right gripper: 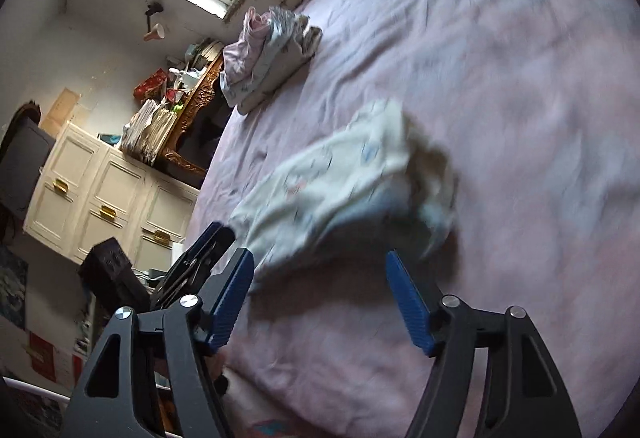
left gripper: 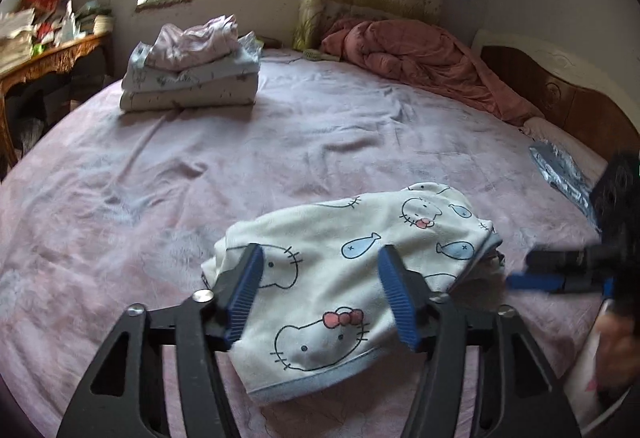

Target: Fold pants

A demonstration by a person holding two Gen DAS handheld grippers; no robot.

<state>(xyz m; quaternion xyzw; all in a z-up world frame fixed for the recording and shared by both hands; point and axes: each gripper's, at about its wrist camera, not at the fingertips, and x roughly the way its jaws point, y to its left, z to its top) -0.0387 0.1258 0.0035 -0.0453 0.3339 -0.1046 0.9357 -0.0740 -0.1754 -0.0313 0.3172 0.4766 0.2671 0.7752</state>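
White pants with a cat-and-fish print point(left gripper: 352, 262) lie folded into a compact bundle on the pink bed sheet point(left gripper: 280, 142). My left gripper point(left gripper: 320, 258) is open, its blue fingers straddling the near part of the bundle just above it. The right gripper point(left gripper: 536, 278) shows at the right edge of the left wrist view, blurred, beside the bundle. In the right wrist view the pants point(right gripper: 344, 182) are blurred, lying ahead of my open, empty right gripper point(right gripper: 320, 262). The left gripper point(right gripper: 204, 254) shows at the pants' left end.
A stack of folded clothes point(left gripper: 192, 70) sits at the far left of the bed. A crumpled red quilt point(left gripper: 420, 58) lies by the wooden headboard point(left gripper: 560, 98). A silver packet point(left gripper: 560, 174) lies at right. A cluttered desk point(left gripper: 44, 50) and white cabinets point(right gripper: 104, 198) stand beside the bed.
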